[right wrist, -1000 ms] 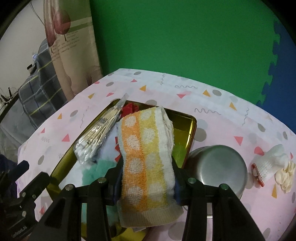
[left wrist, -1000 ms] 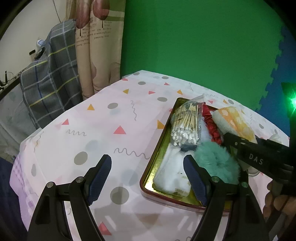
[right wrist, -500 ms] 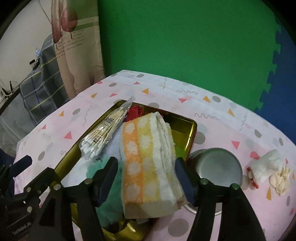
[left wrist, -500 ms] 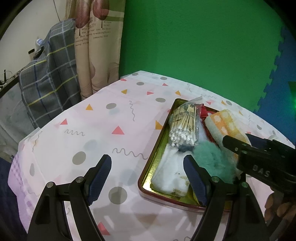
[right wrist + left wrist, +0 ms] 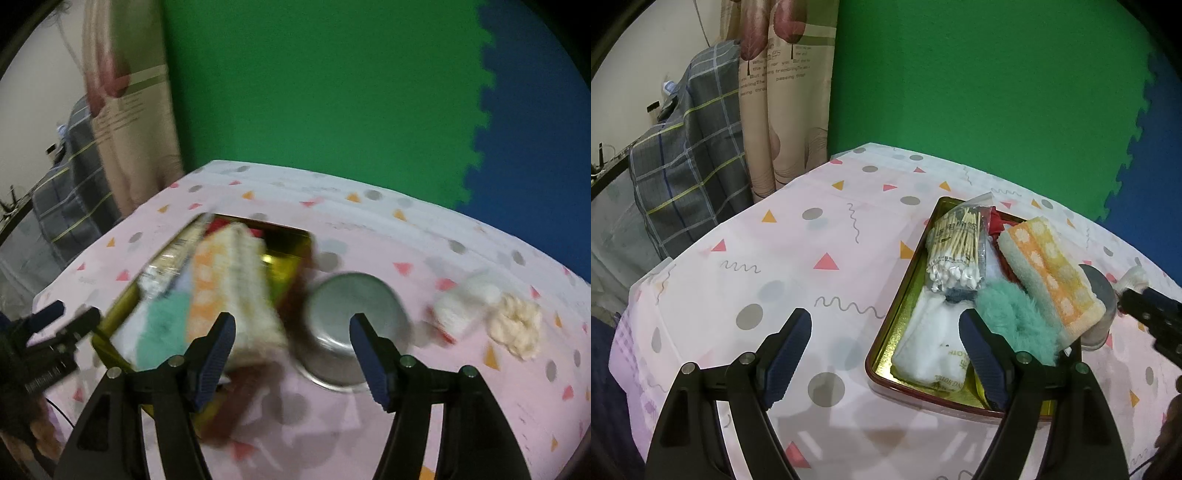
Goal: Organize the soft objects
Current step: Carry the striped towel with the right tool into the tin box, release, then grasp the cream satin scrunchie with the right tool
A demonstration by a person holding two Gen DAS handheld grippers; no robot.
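We count one tray [image 5: 886, 343] on the worktop [image 5: 798, 258], one towel [image 5: 1049, 269], one teal puff [image 5: 1015, 321], one swab bag [image 5: 956, 247], one white pouch [image 5: 931, 347] and one red cloth [image 5: 999, 221], all in the tray. One steel bowl [image 5: 351, 325] stands just beside the tray's right edge. Right of the bowl lie one white sock [image 5: 465, 306] and one cream scrunchie [image 5: 517, 328].

The towel's long axis runs from the tray's far end toward its near right corner, where its end overhangs the rim. The swab bag lies roughly parallel to it.

A second ago the right tongs [image 5: 291, 354] clamped the towel; they now stand wide apart, hold nothing, and sit over the bowl. The right view is blurred, so the sock and scrunchie are probable readings only. The left tongs [image 5: 886, 354] remain wide apart and empty at the tray's near left corner.
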